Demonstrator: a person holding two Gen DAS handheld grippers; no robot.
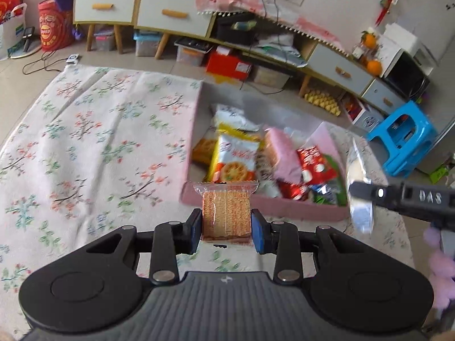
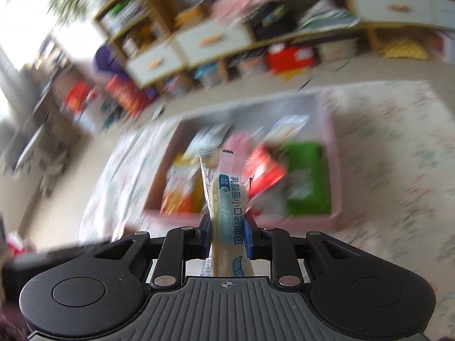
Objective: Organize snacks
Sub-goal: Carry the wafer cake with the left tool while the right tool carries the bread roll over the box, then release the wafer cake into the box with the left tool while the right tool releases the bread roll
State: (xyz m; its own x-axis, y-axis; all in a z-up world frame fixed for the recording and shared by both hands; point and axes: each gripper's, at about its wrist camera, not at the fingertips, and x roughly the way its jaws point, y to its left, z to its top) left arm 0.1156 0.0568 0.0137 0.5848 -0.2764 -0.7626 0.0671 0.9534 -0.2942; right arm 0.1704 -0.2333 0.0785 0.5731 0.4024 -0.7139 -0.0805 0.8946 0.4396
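The left gripper clamps a wrapped cracker packet; the right gripper pinches a small bread packet. The pink snack box lies at twelve o'clock of both.

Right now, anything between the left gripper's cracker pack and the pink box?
Nothing visible. The cracker pack, clamped in the left gripper, hangs just short of the pink box; only the near wall lies ahead.

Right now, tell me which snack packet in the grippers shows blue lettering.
The clear-wrapped bread stick packet in the right gripper; the left gripper holds an orange-brown cracker packet without blue print.
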